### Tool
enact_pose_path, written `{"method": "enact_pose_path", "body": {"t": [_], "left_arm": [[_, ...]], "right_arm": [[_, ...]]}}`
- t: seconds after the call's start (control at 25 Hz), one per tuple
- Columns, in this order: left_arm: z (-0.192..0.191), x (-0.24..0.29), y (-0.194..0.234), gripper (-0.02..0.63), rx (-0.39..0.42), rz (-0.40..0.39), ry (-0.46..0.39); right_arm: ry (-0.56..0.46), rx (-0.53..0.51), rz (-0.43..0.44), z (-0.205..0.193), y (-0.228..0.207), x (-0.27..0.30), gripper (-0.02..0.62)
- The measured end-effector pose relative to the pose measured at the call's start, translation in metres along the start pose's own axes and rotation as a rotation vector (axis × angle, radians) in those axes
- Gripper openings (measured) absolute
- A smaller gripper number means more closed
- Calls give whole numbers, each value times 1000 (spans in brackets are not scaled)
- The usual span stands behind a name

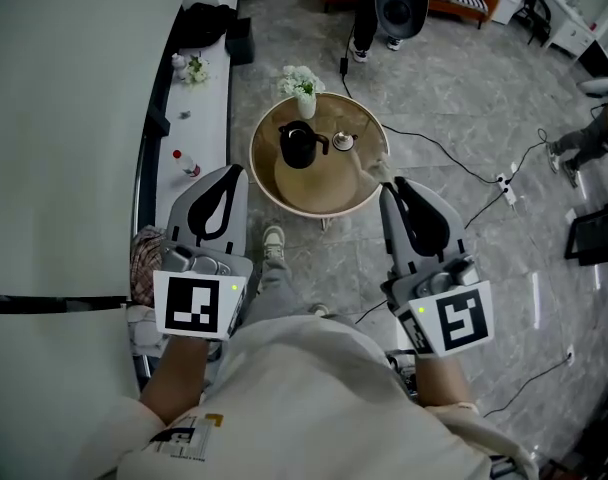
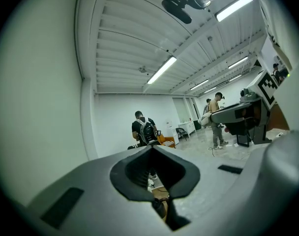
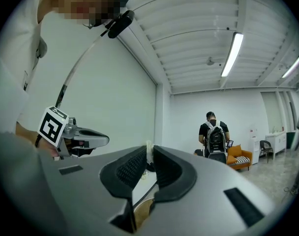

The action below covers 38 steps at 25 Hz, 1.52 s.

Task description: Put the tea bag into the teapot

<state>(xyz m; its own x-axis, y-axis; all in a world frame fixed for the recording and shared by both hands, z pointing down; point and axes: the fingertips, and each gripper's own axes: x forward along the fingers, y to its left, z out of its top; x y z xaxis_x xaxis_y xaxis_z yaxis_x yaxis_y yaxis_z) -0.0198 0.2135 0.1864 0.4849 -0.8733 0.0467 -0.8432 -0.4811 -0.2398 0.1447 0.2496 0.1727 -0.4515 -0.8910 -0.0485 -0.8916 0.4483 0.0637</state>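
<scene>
Left hand-held gripper (image 1: pixel 232 172): the grey hand-held gripper in the person's left hand is raised above the floor, near the desk's near-left rim; its jaws are clenched at the tips and carry nothing.
Right hand-held gripper (image 1: pixel 388 188): the grey one in the right hand is at the desk's near-right rim, grasping a thin pale piece.
Tea bag (image 3: pixel 149 152): the small whitish tea bag is pinched upright between the right jaw tips, well apart from the teapot.
Desk (image 1: pixel 324 193): a round, light brown wooden desk on a grey stone floor.
Teapot (image 1: pixel 300 146): the black teapot stands upright on the desk's left half.
Flowers (image 1: pixel 302 80): white flowers in a small vase at the far rim.
Far room: a person with a dark backpack (image 3: pixel 216 139) beside an orange sofa (image 3: pixel 240 159).
</scene>
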Motion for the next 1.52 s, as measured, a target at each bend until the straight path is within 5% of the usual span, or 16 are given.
{"method": "enact_pose_path", "body": {"t": [0.56, 1.52], "left_arm": [[-36, 99, 68, 8, -27, -62, 30], [-88, 282, 244, 8, -57, -257, 53]], "right_arm": [[65, 5, -15, -28, -27, 115, 40], [207, 56, -93, -54, -51, 375, 40]]}}
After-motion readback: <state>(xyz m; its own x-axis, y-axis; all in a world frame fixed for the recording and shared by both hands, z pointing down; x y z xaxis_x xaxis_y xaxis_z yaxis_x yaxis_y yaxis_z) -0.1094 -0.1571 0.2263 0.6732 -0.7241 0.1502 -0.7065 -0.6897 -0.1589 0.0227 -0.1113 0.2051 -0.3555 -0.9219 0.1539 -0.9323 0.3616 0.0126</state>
